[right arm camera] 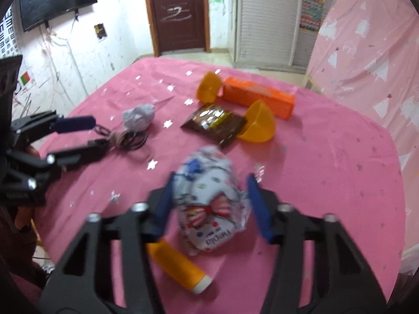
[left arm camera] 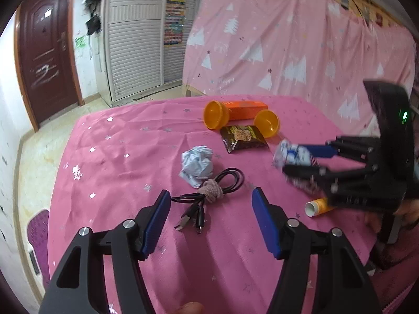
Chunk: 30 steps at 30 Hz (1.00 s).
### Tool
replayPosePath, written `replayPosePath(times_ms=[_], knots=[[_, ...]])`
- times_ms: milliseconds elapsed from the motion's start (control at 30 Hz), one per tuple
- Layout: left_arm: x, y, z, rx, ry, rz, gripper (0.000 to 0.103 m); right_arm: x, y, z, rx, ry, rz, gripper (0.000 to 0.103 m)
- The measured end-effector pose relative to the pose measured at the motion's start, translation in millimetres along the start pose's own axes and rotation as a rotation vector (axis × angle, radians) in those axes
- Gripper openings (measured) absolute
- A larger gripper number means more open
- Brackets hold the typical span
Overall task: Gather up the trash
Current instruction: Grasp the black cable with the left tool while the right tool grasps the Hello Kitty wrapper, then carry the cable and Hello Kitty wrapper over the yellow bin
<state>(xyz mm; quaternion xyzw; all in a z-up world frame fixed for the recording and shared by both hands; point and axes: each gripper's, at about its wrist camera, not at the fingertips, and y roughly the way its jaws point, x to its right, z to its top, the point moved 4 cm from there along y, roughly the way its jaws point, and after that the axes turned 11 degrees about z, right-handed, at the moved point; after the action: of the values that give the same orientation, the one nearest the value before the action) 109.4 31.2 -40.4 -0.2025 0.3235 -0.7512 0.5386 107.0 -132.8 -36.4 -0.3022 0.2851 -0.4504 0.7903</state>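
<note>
The right tool [right arm camera: 209, 196] held a crinkled white foil wrapper [right arm camera: 212, 204] between its blue pads, lifted above the pink surface [right arm camera: 327, 157]; its own camera showed the bow print and lettering, while the left camera caught only a blurred side view of that wrapper [left arm camera: 290, 155]. The left tool [left arm camera: 209, 222] stood spread and empty over a black USB cable [left arm camera: 207, 196] bound with a hair tie. Just beyond lay a crumpled paper ball [left arm camera: 197, 164]. Farther off sat a brown snack packet [right arm camera: 214, 124], two yellow capsule halves and an orange box [right arm camera: 258, 96]. A yellow tube [right arm camera: 180, 267] lay beneath the right tool.
</note>
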Motion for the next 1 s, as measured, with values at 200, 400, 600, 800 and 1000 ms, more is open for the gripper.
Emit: replayPosePath(times_ms=[200, 400, 600, 800, 1000], knots=[[9.4, 21.8, 5.3, -0.088, 0.024, -0.016, 0.058, 10.0, -9.6, 0.4, 0.035, 0.018, -0.017, 0.037], [17.4, 25.9, 3.6, -0.090, 0.077, 0.017, 0.023, 20.8, -15.9, -1.9, 0.051, 0.038, -0.020, 0.038], [21.0, 21.6, 5.0, -0.071, 0.068, 0.040, 0.021, 27.3, -24.8, -5.1, 0.073, 0.056, -0.030, 0.038], [27.9, -7.2, 13.2, 0.000, 0.083, 0.039, 0.021, 34.4, -42.6, -6.8, 0.115, 0.075, -0.051, 0.038], [39.6, -30.7, 25.1, 0.034, 0.085, 0.041, 0.021, 46.2, -64.9, -13.1, 0.158, 0.100, -0.075, 0.038]])
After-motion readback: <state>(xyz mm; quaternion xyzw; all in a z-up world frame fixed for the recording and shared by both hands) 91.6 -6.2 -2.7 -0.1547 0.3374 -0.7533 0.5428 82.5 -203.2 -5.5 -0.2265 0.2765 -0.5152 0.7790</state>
